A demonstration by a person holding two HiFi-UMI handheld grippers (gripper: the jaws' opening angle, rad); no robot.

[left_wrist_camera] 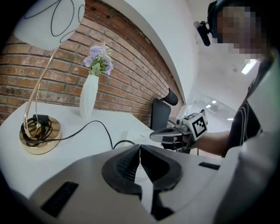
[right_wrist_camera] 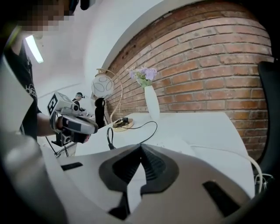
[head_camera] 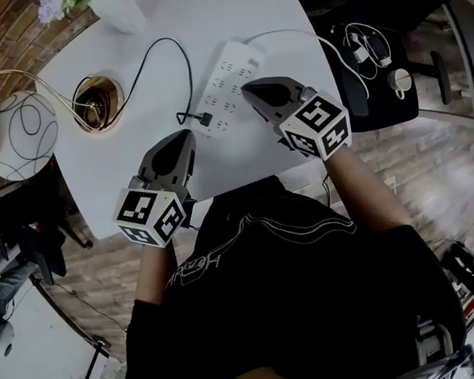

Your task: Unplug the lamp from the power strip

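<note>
- Lamp (head_camera: 21, 134) with a round white shade stands at the left edge of the white table (head_camera: 234, 16), on a shiny gold base (head_camera: 97, 103).
- Its black cord (head_camera: 189, 67) loops across the table to a black plug (head_camera: 206, 122). The plug sits at the near end of the white power strip (head_camera: 229, 81) and looks pushed in.
- The left gripper (head_camera: 187, 136) is near the plug but not touching it. Its jaws are pressed together with nothing in them.
- The right gripper (head_camera: 248, 90) is over the strip's near end. Its jaws are squeezed together too, and empty.
- A white vase (head_camera: 118, 9) with purple flowers stands at the far side.
</note>
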